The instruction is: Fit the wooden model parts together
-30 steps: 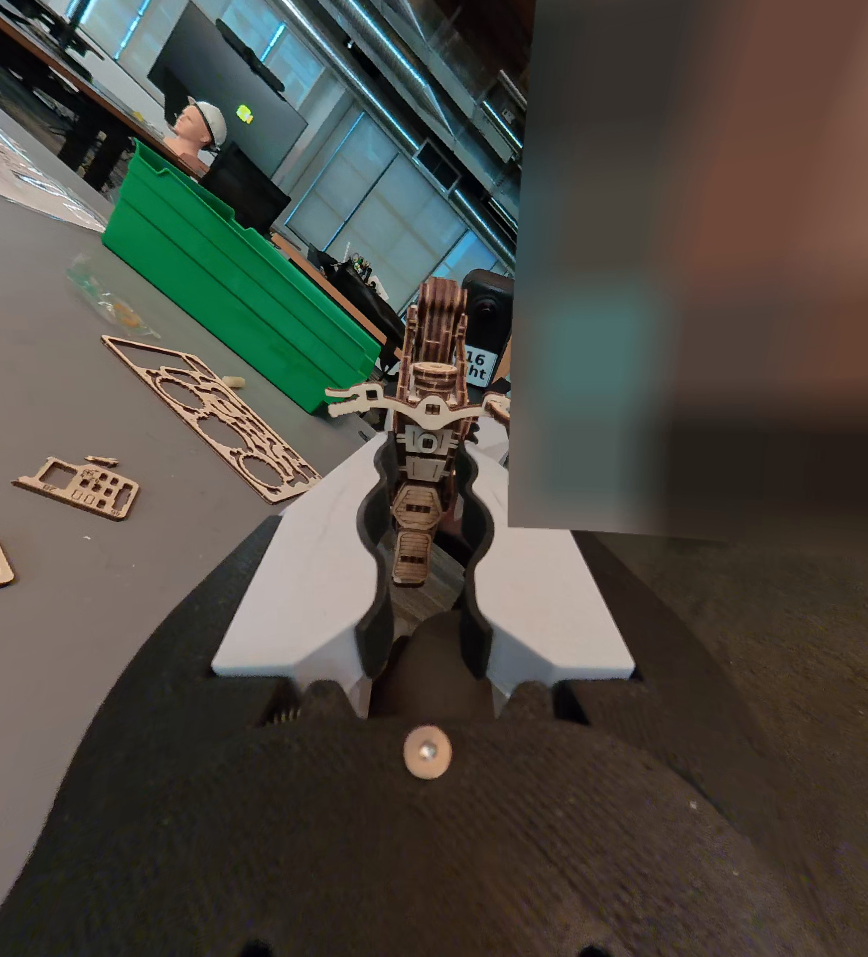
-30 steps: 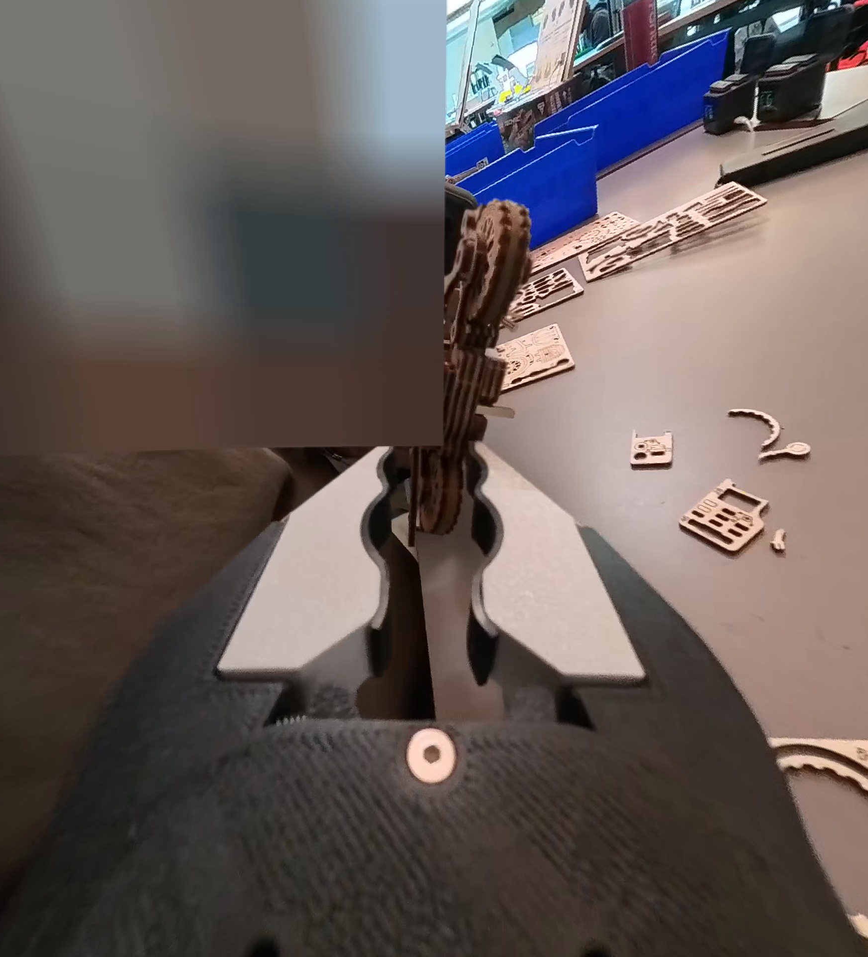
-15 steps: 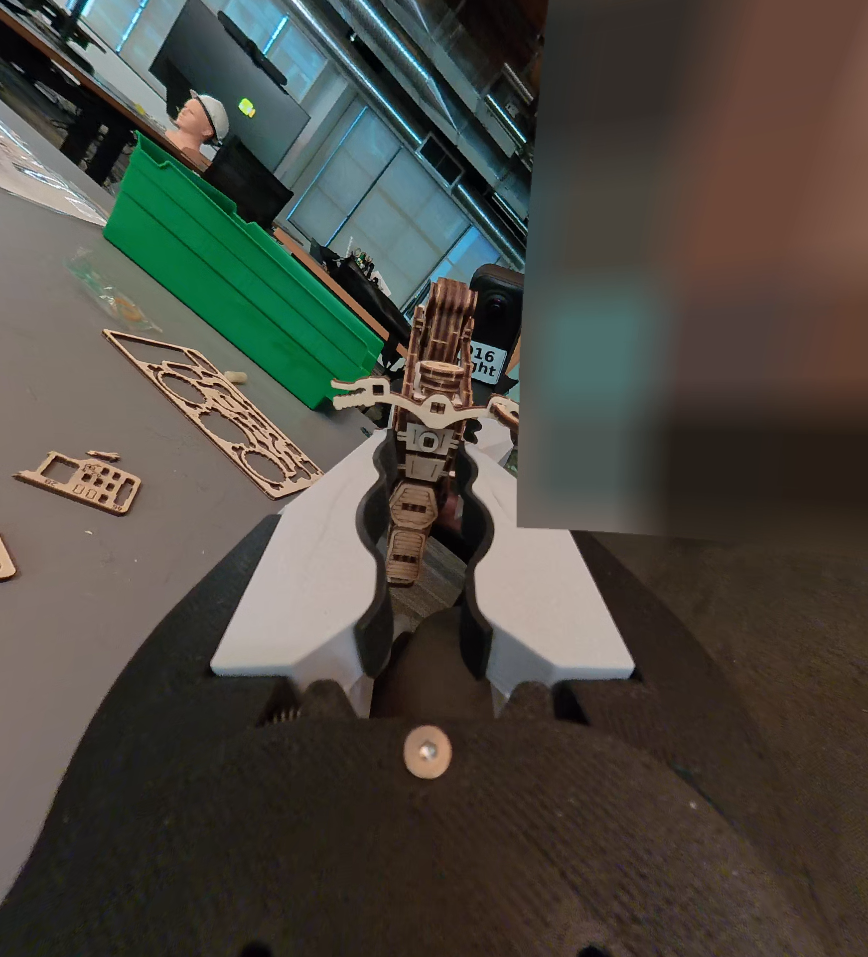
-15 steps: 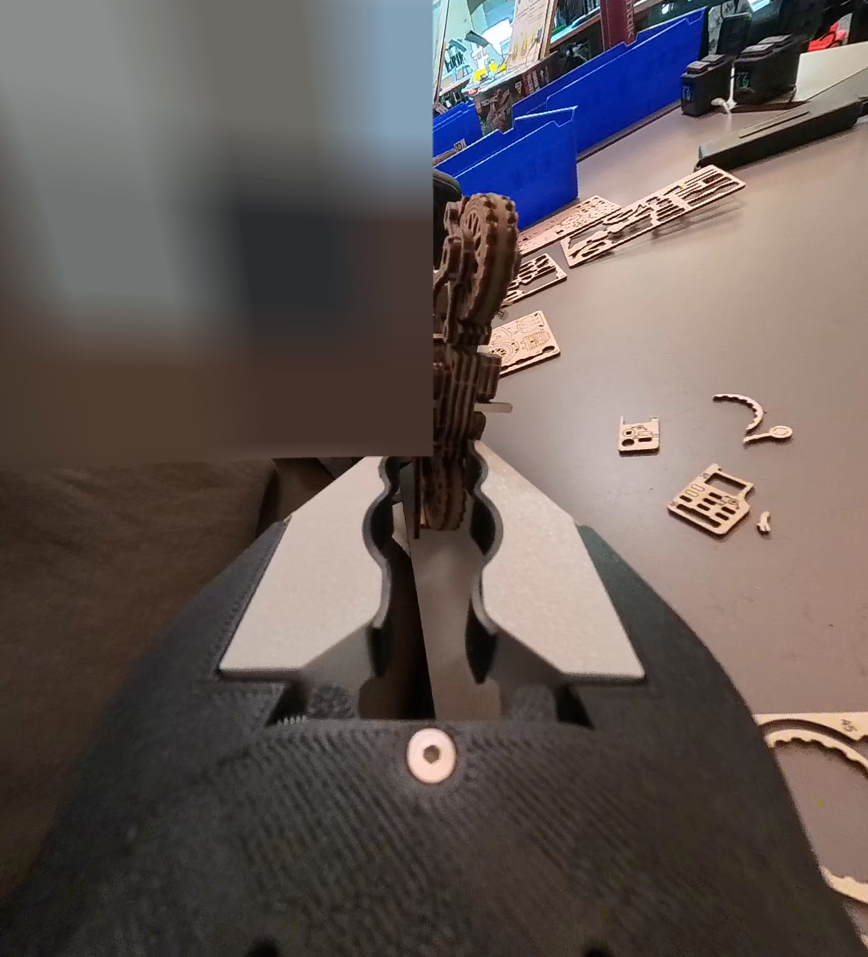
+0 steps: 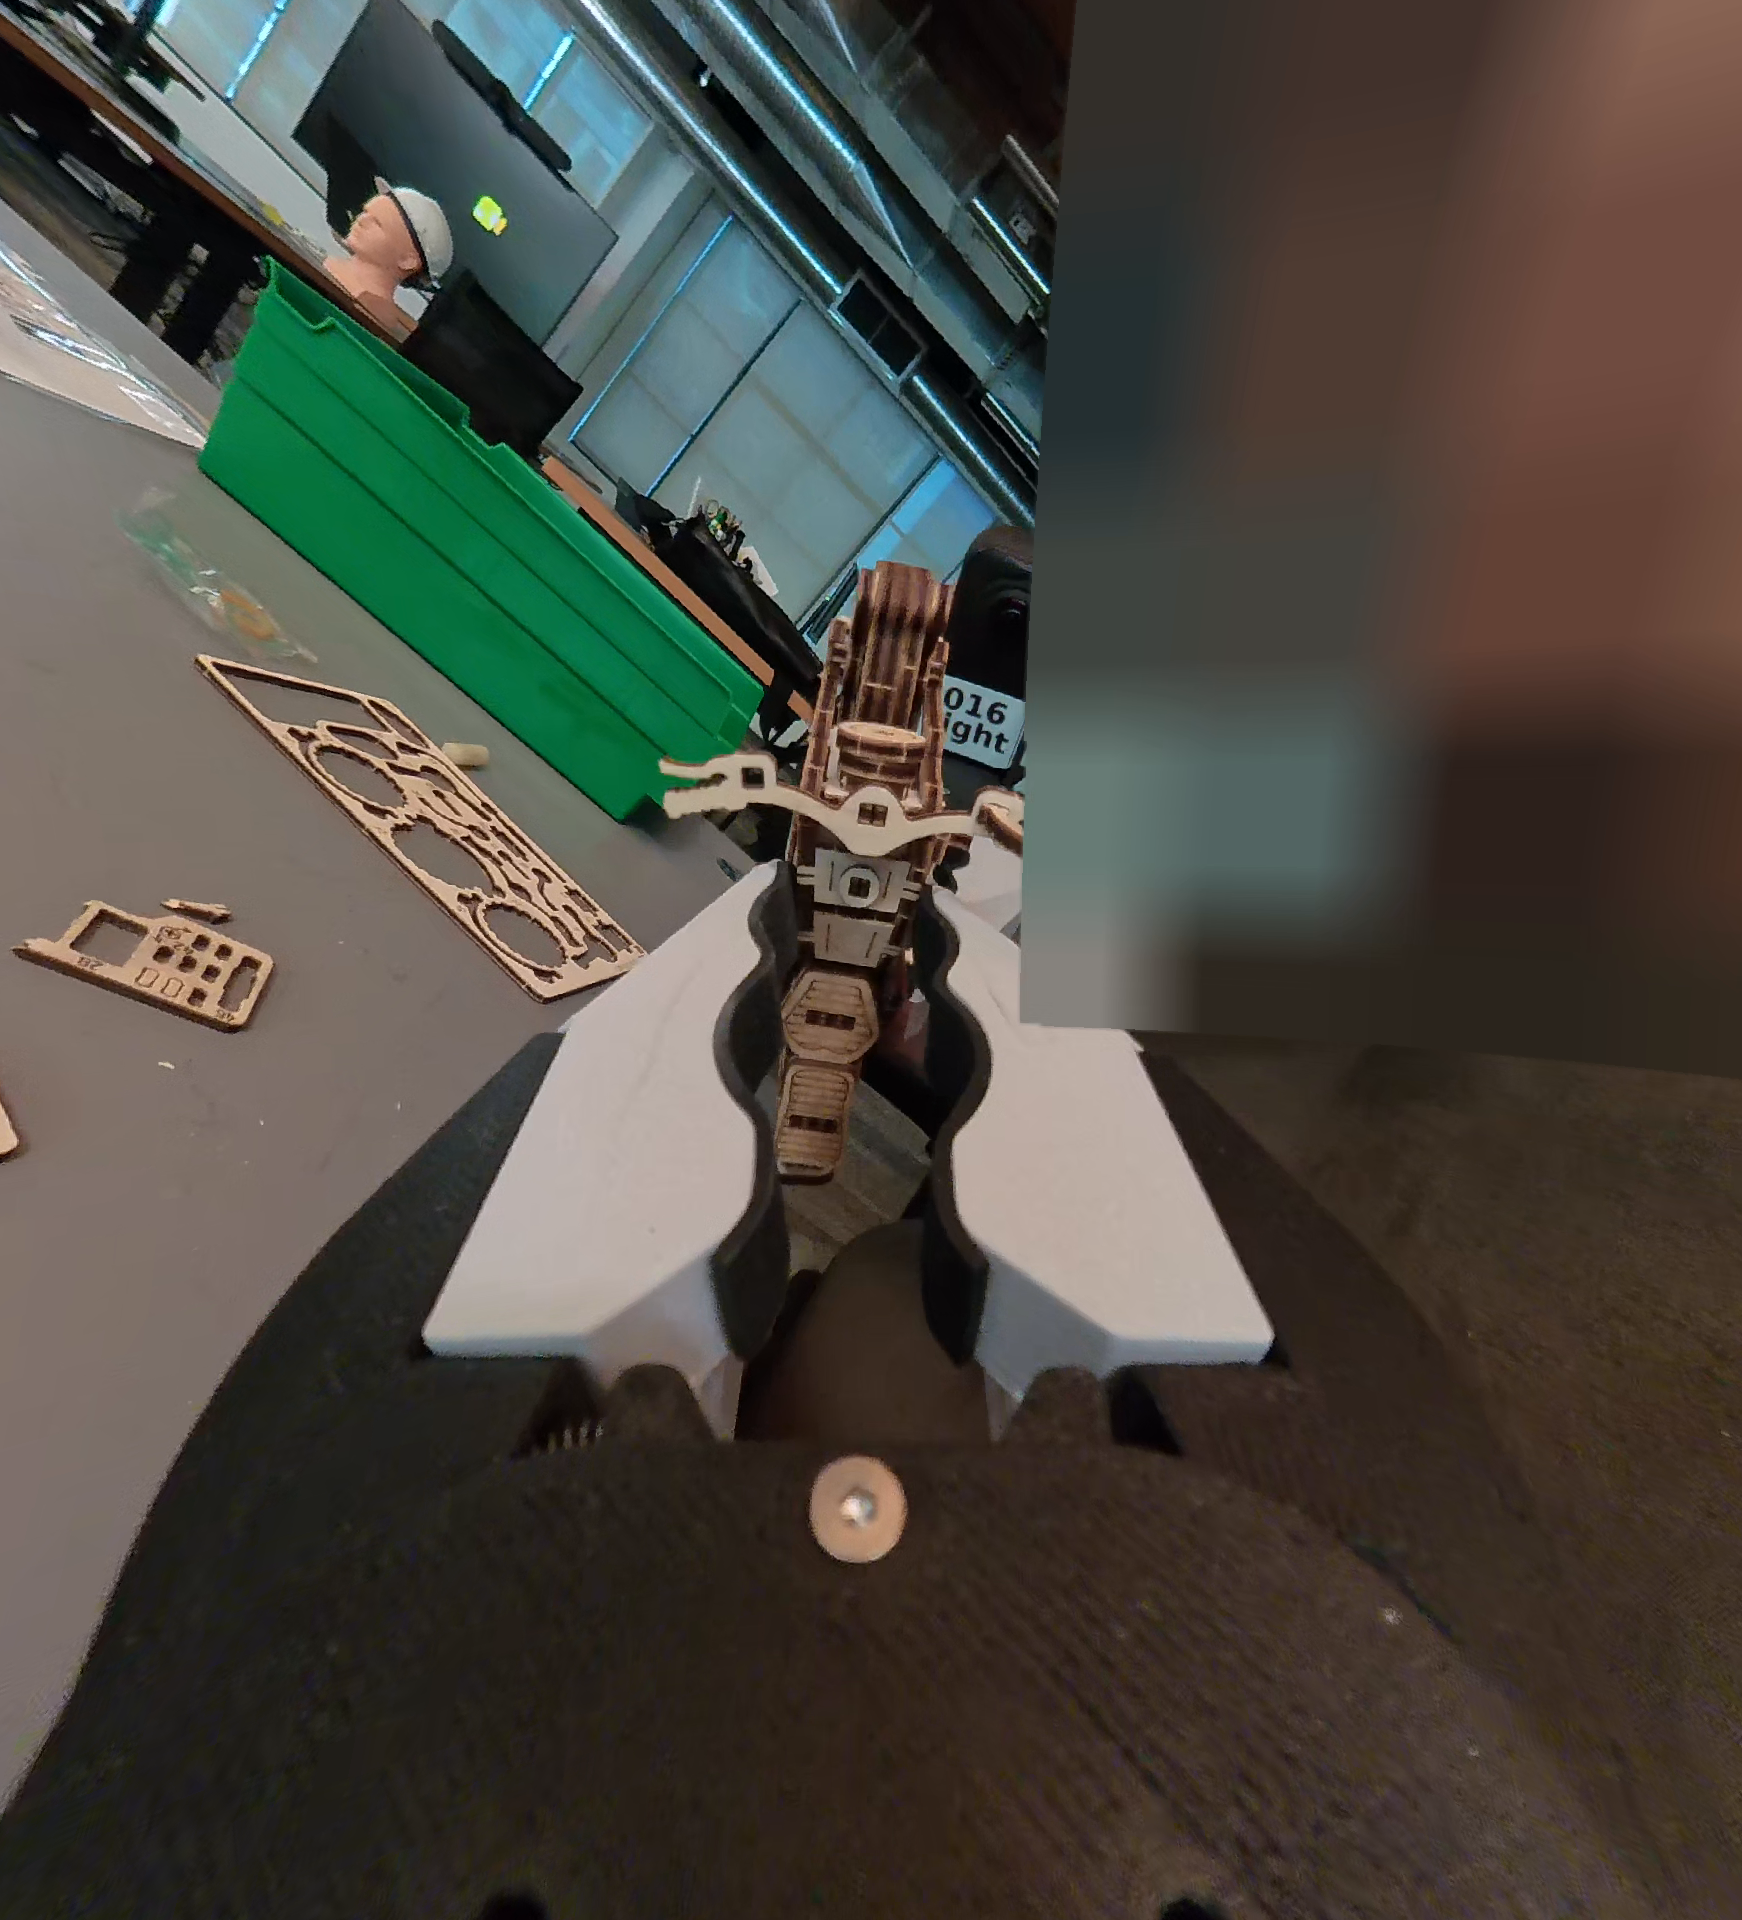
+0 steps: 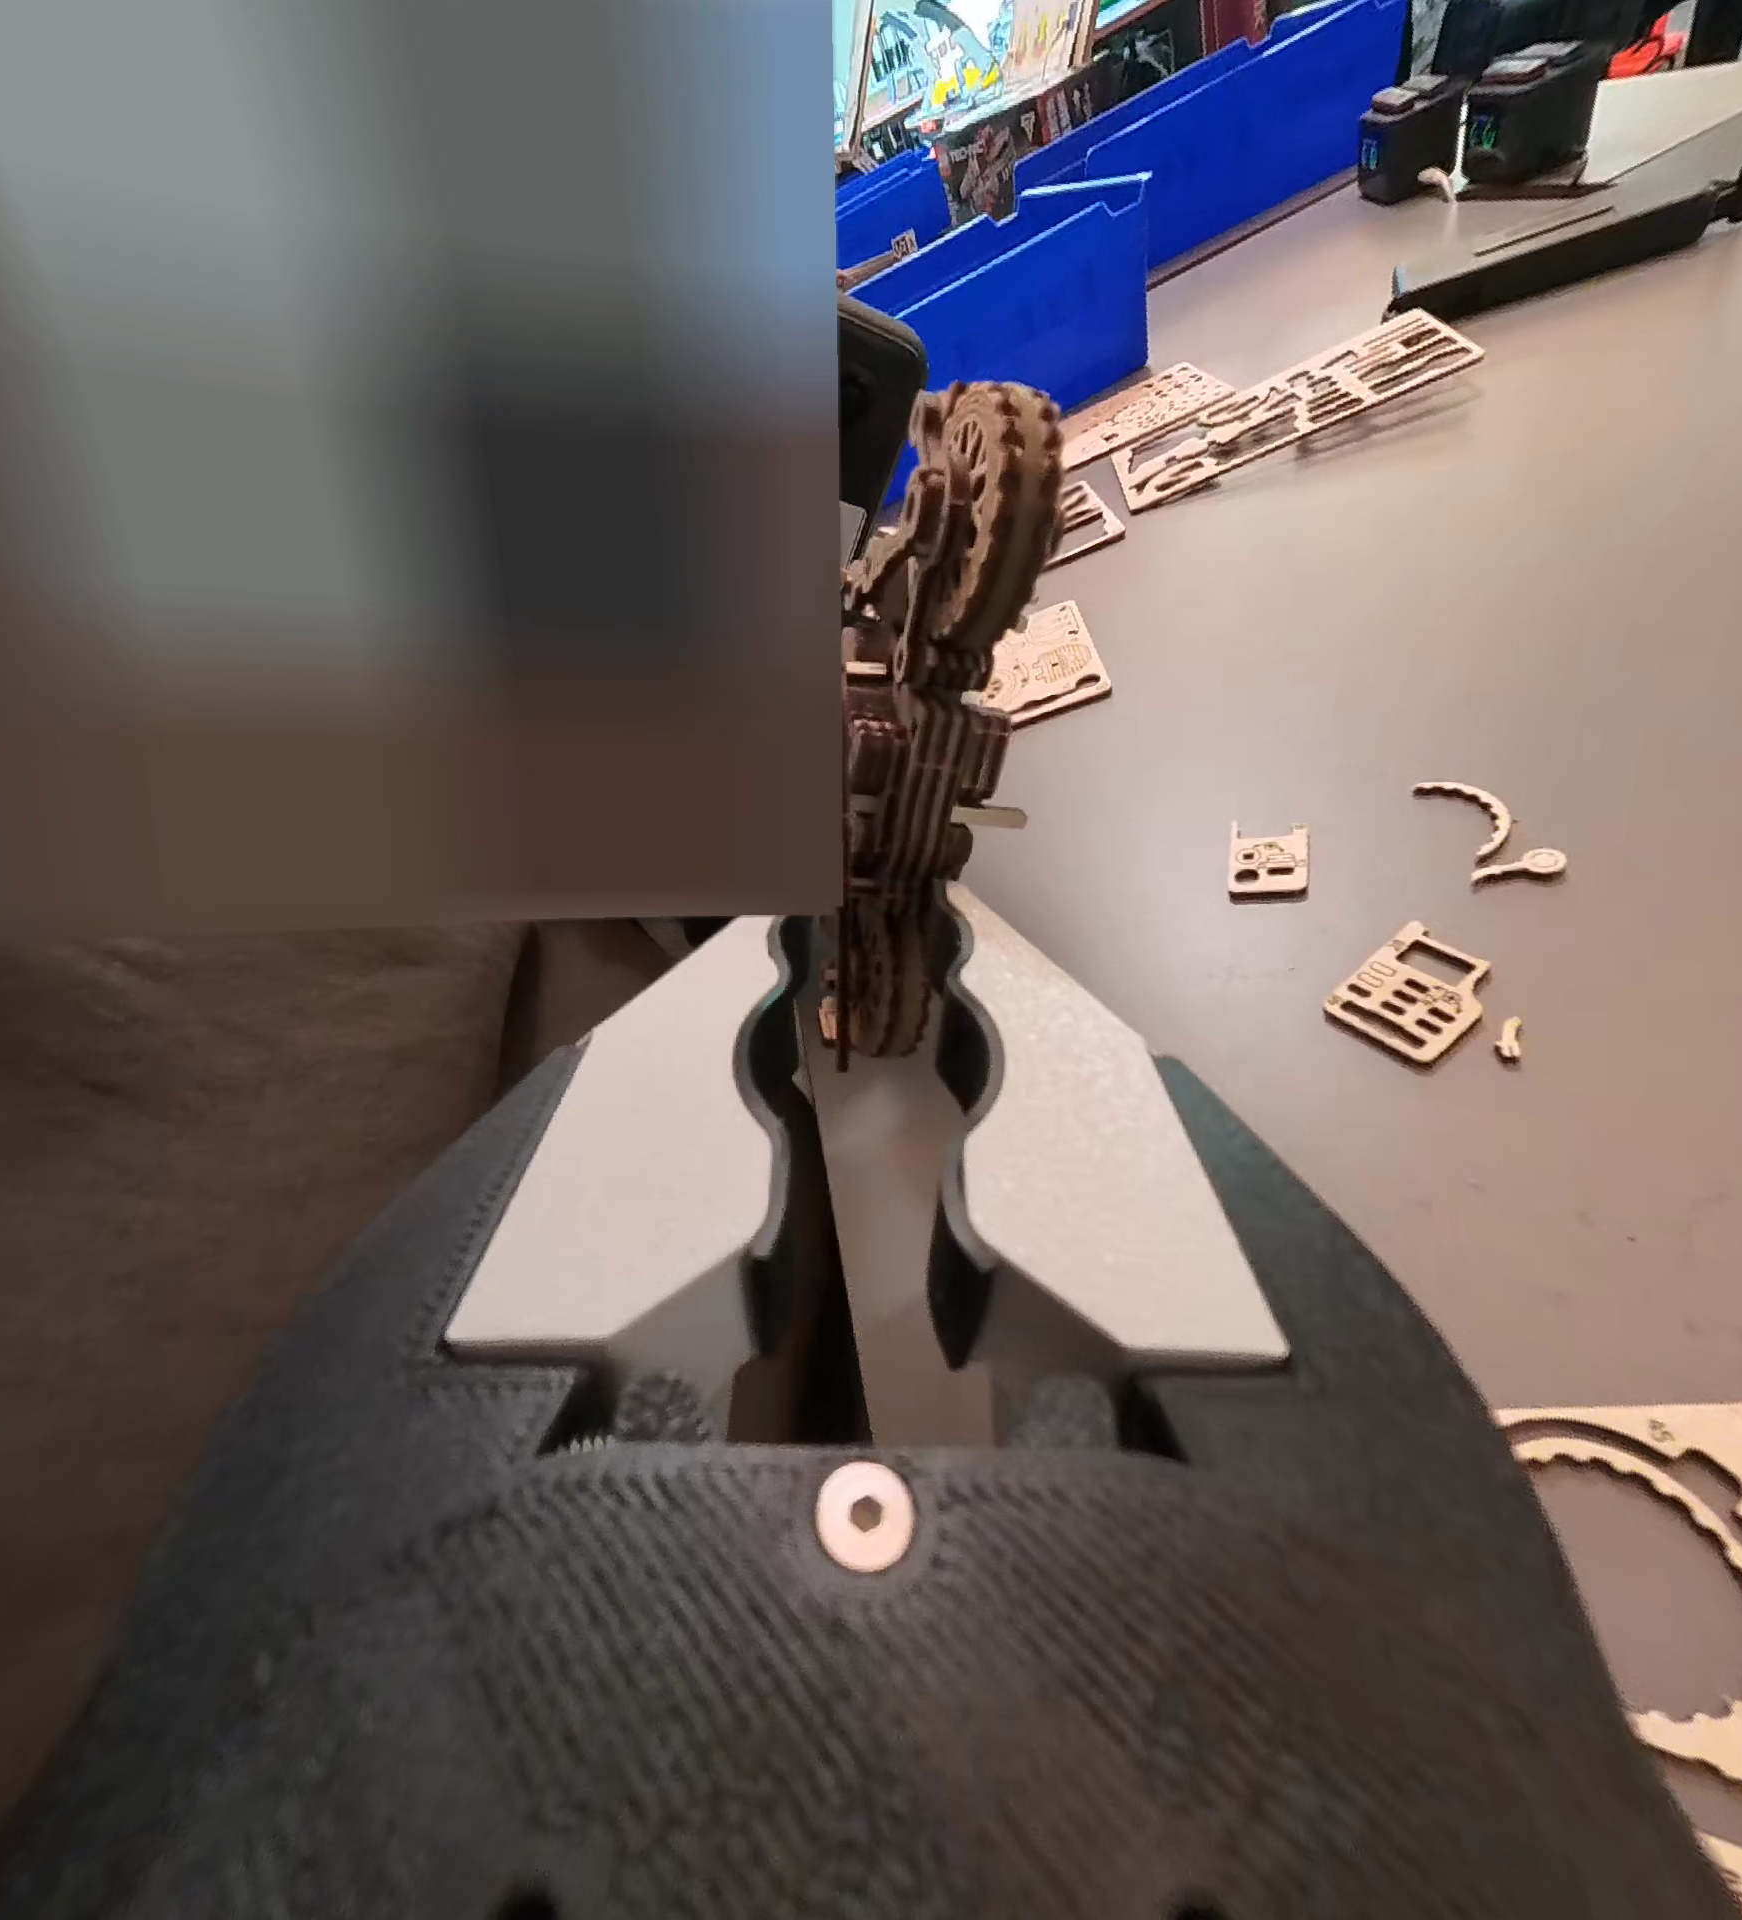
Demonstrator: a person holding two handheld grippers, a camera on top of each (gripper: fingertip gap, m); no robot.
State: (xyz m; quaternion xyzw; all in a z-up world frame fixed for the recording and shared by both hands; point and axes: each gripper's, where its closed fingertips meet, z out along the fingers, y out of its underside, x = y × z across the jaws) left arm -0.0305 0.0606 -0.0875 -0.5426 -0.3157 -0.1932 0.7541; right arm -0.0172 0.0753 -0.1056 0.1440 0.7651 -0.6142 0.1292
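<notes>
**Both grippers hold one wooden motorcycle in the air**

The left gripper has its jaws narrow around the front part of the small brown laser-cut wooden motorcycle model, just below the pale handlebar piece. The right gripper has its jaws closed on the other end of the same model, near one toothed wheel, while the second wheel stands up above it. The model is lifted above the grey surface, between the two grippers.

To do this step well, I think both grips should be gentle and steady, because the thin plywood layers can crack or slide apart. Any pressing should go straight along the slot, without twisting.

Loose parts lie on the surface: a small flat grid-shaped piece, a curved toothed arc and emptied plywood sheets beside a green plastic bin. Which part is being fitted now I cannot tell. A blurred patch covers the middle of the model in both views, so the joint itself is hidden.
</notes>
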